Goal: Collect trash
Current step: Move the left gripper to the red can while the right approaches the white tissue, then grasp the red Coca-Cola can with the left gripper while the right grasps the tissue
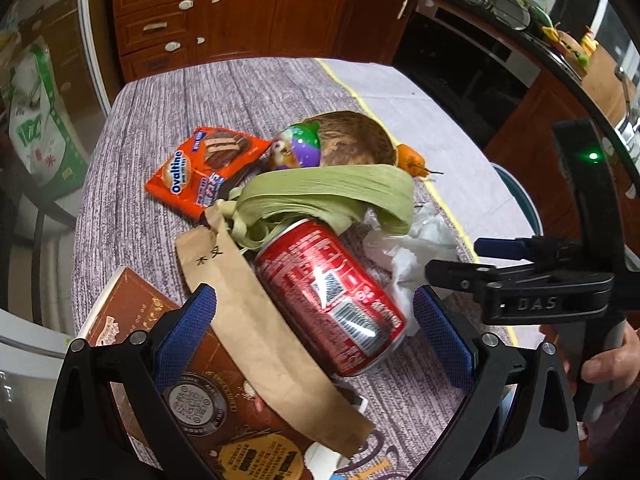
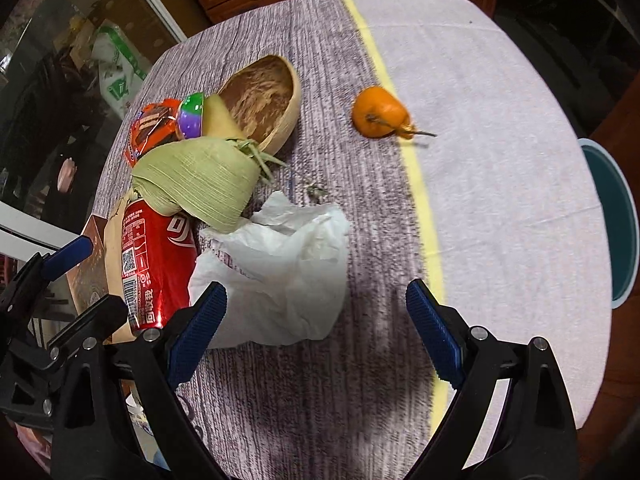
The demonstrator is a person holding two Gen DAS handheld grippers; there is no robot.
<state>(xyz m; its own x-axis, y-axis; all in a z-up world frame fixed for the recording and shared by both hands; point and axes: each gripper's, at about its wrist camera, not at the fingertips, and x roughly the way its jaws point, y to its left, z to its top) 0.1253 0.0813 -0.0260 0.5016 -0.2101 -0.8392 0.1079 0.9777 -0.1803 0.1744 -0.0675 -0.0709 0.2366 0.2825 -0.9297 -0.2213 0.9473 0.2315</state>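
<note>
**Inspector:** Lying on its side on the grey woven tablecloth is a red aluminium soda can, and the left gripper is straddling it with its blue-padded fingers spread wide, one on each side. Neither pad is touching the can, so nothing is being held.

**Clerk:** And what is sitting around the can?

**Inspector:** A brown paper sleeve is running along its left flank, overlapping a dark brown printed carton. A bundle of green corn husk is draping over the can's far end. Beyond the husk, an orange Ovaltine snack wrapper is lying flat, a small purple-and-green plastic cup is leaning beside a brown half coconut shell, and a small orange fruit with a stem is resting behind the shell.

**Clerk:** The other tool?

**Inspector:** The right gripper is hovering just above the cloth, likewise gaping wide and gripping nothing. A crumpled white plastic bag is lying near its left finger, just right of the can, partly between the fingers. The orange fruit is sitting well apart from the pile, close to the yellow stripe crossing the cloth. At the table's right edge, a teal round bin rim is showing below table level.
</note>
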